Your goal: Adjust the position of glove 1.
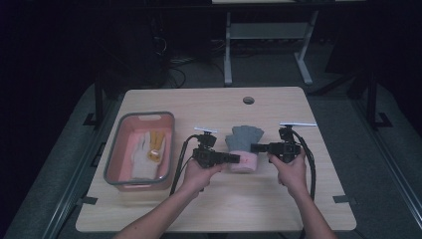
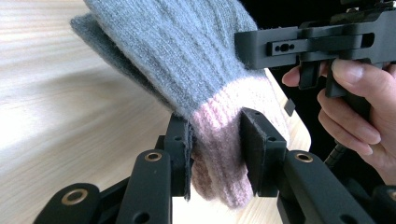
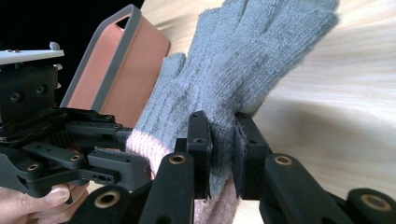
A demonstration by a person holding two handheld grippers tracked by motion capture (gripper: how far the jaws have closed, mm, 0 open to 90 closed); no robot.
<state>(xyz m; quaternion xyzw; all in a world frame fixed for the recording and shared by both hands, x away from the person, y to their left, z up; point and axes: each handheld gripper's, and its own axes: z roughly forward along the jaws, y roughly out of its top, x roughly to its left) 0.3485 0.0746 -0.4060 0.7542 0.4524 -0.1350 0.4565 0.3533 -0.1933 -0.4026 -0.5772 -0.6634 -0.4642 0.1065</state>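
Two black pistol-grip grippers: left gripper, right gripper. Matte black linked jaws with brass-coloured pivot rivets and dark flat pads. Pale flat plate atop each body. Thick black cable trailing beside the right forearm. Forearms bare, no sleeves.
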